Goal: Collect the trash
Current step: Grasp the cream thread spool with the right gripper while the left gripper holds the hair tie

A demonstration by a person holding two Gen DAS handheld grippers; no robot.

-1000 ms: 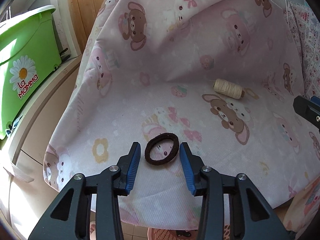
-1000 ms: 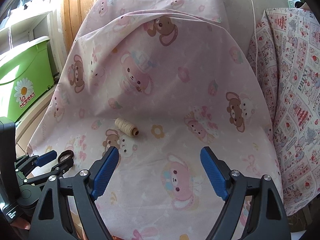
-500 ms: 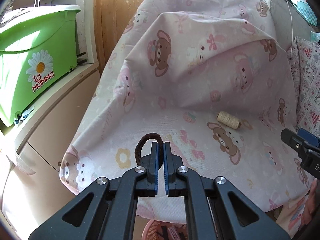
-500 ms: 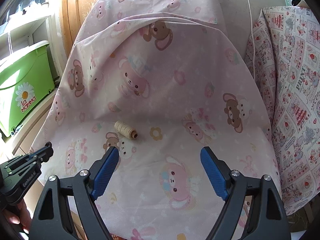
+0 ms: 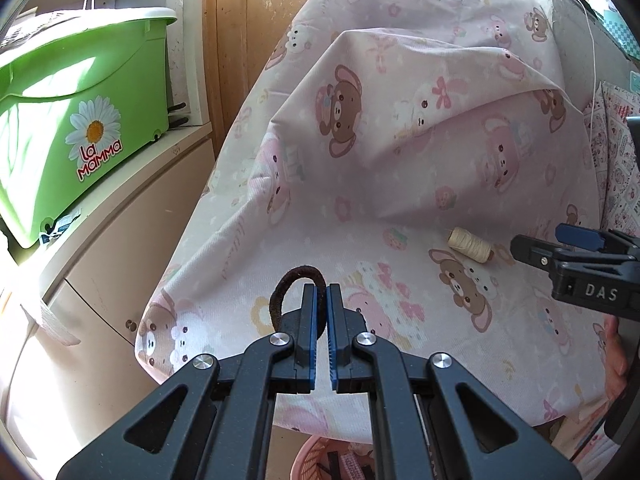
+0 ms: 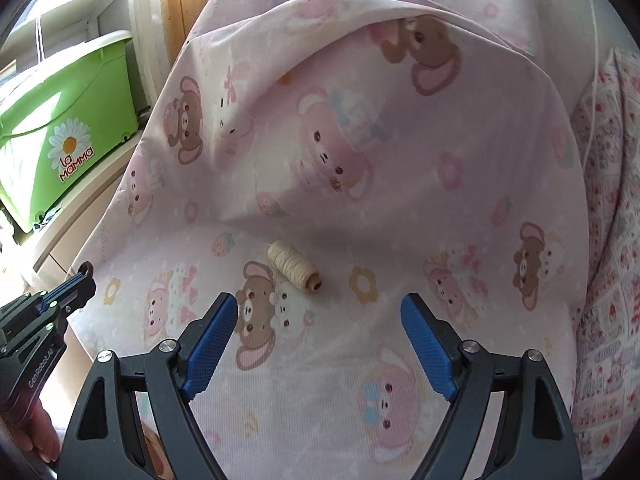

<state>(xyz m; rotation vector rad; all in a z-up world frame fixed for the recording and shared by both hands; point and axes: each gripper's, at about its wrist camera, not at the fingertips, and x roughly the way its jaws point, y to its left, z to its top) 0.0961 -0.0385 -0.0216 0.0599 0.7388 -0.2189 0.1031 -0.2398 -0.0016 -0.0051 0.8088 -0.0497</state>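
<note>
My left gripper (image 5: 322, 296) is shut on a dark brown hair tie (image 5: 285, 285) and holds it above the front edge of the pink bear-print cloth (image 5: 400, 184). The tie loops out to the left of the blue pads. A cream thread spool (image 5: 469, 244) lies on the cloth to the right; in the right wrist view the spool (image 6: 294, 265) lies just beyond my open, empty right gripper (image 6: 320, 320). The left gripper (image 6: 76, 282) shows at the left edge of that view, the right gripper (image 5: 576, 240) at the right edge of the left wrist view.
A green "La Mamma" tub (image 5: 76, 120) stands on a white cabinet (image 5: 120, 232) at the left. A pink basket (image 5: 320, 460) sits below the cloth's front edge. A strawberry-print cloth (image 6: 608, 240) hangs at the right. A wooden panel (image 5: 248, 20) is behind.
My left gripper closed on the hair tie and lifted it off the cloth, drawing back. My right gripper moved closer to the spool and stays open.
</note>
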